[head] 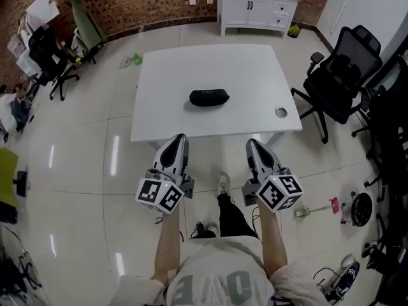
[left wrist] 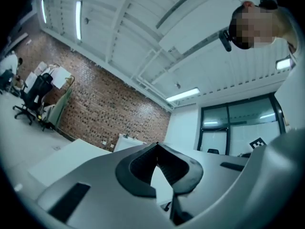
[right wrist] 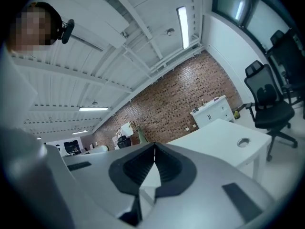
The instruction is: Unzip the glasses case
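Observation:
A black oval glasses case (head: 208, 97) lies zipped near the middle of the white table (head: 191, 62) in the head view. Both grippers are held short of the table's near edge, well apart from the case. My left gripper (head: 179, 138) has its jaws together at the tips with nothing between them, and so does my right gripper (head: 252, 143). The left gripper view shows the closed jaw tips (left wrist: 157, 144) tilted up toward the ceiling, with a table corner (left wrist: 66, 159) at lower left. In the right gripper view the closed tips (right wrist: 154, 146) point over the table (right wrist: 214, 133). Neither gripper view shows the case.
A round cable hole (head: 281, 112) sits near the table's right front corner. Black office chairs (head: 341, 75) stand to the right, more chairs (head: 48, 56) at the far left. A white cabinet (head: 258, 8) is against the brick wall behind the table.

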Motion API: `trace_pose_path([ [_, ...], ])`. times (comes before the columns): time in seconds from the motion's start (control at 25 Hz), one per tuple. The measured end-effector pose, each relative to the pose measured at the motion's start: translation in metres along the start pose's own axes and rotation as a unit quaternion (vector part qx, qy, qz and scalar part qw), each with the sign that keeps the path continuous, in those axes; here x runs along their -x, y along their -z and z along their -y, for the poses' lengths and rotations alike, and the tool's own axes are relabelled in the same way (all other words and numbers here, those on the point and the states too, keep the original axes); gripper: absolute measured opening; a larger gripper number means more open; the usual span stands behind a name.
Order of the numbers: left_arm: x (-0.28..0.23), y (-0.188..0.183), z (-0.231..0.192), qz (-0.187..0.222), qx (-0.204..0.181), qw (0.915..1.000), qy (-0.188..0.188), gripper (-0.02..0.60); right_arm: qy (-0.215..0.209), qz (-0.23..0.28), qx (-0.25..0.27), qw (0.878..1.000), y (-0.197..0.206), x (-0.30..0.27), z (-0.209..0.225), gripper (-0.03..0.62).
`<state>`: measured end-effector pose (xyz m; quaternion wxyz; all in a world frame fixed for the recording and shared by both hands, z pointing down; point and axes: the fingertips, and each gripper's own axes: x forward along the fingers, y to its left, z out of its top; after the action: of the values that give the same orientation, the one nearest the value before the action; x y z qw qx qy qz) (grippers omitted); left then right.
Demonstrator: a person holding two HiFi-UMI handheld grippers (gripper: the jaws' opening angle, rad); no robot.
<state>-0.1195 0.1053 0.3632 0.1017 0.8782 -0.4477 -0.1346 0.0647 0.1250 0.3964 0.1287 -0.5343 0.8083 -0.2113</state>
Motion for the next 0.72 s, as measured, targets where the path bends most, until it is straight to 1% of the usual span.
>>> trace_pose_path([
  [0.12, 0.055, -0.015, 0.033, 0.003, -0.005, 0.9999, -0.015, 0.005, 0.000, 0.001, 0.000, 1.000, 0.000, 0.059, -0.034, 0.000],
  [0.24, 0.093, -0.027, 0.059, 0.022, 0.000, 0.9993, -0.031, 0.005, -0.006, -0.002, 0.019, 1.000, -0.005, 0.106, -0.055, 0.000],
  [0.32, 0.105, -0.024, 0.077, 0.023, 0.003, 0.9991, -0.037, 0.005, -0.008, -0.004, 0.026, 1.000, -0.008, 0.130, -0.058, 0.000],
  [0.44, 0.122, -0.017, 0.105, 0.013, 0.003, 0.9990, -0.042, 0.005, -0.007, -0.012, 0.025, 1.000, -0.005, 0.161, -0.061, 0.000],
  [0.48, 0.125, -0.015, 0.113, 0.010, 0.002, 0.9990, -0.043, 0.005, -0.002, -0.014, 0.033, 0.999, -0.005, 0.168, -0.060, 0.000],
  [0.6, 0.130, -0.006, 0.139, -0.001, -0.007, 0.9992, -0.038, 0.005, 0.019, -0.023, 0.078, 0.996, -0.002, 0.190, -0.054, 0.000],
  [0.64, 0.132, -0.003, 0.145, -0.004, -0.010, 0.9993, -0.037, 0.005, 0.019, -0.023, 0.082, 0.996, -0.001, 0.195, -0.054, 0.000],
  [0.72, 0.132, 0.001, 0.154, -0.007, -0.009, 0.9994, -0.032, 0.005, 0.013, -0.015, 0.072, 0.997, -0.002, 0.200, -0.058, 0.000],
])
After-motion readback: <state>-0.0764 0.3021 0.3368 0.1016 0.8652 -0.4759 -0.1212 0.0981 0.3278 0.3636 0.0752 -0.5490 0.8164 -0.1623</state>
